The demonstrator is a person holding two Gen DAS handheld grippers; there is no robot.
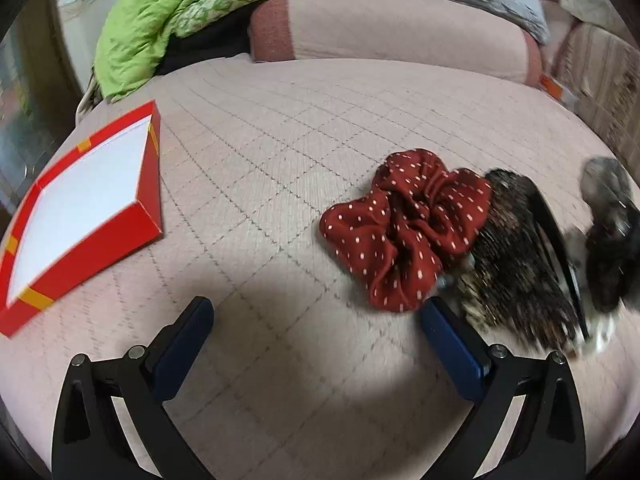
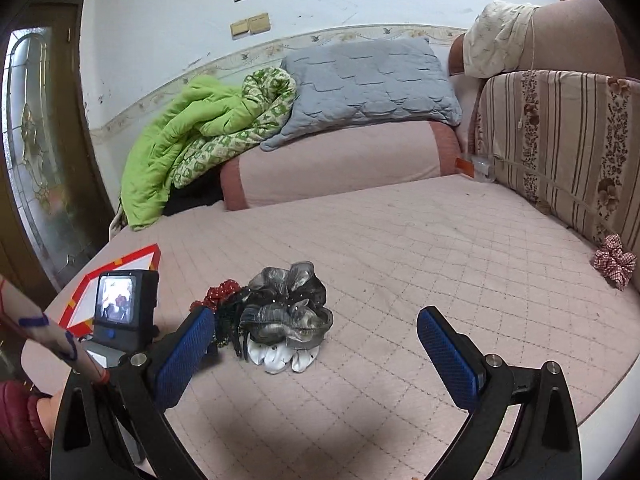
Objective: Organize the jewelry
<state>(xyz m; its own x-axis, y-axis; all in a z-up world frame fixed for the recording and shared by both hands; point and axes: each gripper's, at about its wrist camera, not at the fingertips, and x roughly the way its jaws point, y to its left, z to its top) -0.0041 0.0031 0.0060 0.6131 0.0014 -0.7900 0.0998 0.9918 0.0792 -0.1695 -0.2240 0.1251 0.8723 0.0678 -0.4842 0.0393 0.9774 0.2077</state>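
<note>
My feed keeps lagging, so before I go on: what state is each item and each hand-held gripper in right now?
left hand-held gripper: open, empty, above the bed.
right hand-held gripper: open, empty.
red box: open, white inside, nothing in it.
red dotted scrunchie: on the bed, touching the pile.
grey scrunchie: on top of the pile.
white scrunchie: under the grey one.
checked scrunchie: apart, by the striped cushion.

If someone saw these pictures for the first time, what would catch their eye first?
Probably the red polka-dot scrunchie on the pink quilted bedcover, heading a pile of dark hair accessories. Next, the open red box at the left, and the bright green quilt bunched behind.
</note>
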